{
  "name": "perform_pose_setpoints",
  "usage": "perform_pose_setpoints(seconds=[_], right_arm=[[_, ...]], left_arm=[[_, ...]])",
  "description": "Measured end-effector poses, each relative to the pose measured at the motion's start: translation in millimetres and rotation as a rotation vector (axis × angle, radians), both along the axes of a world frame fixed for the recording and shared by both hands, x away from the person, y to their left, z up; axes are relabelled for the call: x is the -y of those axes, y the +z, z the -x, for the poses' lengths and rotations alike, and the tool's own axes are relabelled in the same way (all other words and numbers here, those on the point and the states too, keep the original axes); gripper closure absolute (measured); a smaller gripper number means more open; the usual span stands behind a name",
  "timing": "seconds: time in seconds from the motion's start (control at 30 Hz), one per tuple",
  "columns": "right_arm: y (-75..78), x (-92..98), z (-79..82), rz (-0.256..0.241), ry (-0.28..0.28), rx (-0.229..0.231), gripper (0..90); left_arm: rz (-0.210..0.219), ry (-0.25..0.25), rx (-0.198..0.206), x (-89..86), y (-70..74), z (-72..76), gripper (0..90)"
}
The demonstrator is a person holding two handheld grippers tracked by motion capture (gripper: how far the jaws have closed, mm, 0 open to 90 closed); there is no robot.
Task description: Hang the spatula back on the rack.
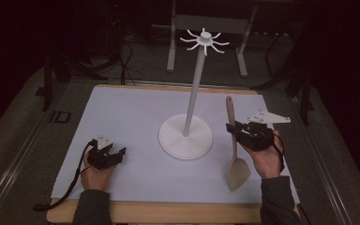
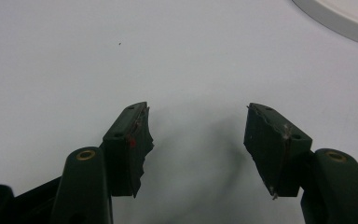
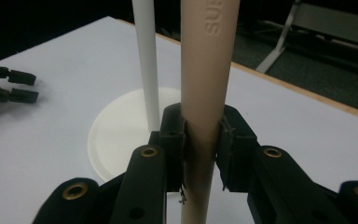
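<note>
Spatula (image 1: 235, 150) near desk's right edge, handle clamped in right tool (image 3: 200, 135); raise upright toward stand (image 1: 186, 136) hooks. Left tool (image 2: 198, 140) spread wide, empty.

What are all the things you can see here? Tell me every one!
Hook stand: one, white, middle of the table, tall pole with a ring of hooks on top.
Spatula: one, beige, right of the stand, clamped at its handle.
Table: one, white top with wooden edge.
Metal frame: one, grey, on the floor behind the table.
Left gripper: one, black, open, low over the table's left.
Right gripper: one, black, shut on the spatula.
Hands: two, holding the grippers.
</note>
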State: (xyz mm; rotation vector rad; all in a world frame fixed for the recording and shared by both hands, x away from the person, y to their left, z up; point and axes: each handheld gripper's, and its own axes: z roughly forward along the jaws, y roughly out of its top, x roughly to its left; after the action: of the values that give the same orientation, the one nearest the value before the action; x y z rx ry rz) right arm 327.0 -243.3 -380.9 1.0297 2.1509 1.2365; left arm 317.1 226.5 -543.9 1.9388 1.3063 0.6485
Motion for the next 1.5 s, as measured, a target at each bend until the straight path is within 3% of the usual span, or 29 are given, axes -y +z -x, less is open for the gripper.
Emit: perform_pose_setpoints(seconds=[0.53, 1.5], right_arm=[[16.1, 1.5, 0.1, -0.046, 0.024, 0.077, 73.9], [37.9, -8.0, -5.5, -0.069, 0.048, 0.135, 73.9]], left_arm=[[-0.001, 0.000, 0.000, -0.2, 0.1, 0.0, 40.6], [0.004, 0.004, 0.002, -0.3, 0.1, 0.2, 40.6]])
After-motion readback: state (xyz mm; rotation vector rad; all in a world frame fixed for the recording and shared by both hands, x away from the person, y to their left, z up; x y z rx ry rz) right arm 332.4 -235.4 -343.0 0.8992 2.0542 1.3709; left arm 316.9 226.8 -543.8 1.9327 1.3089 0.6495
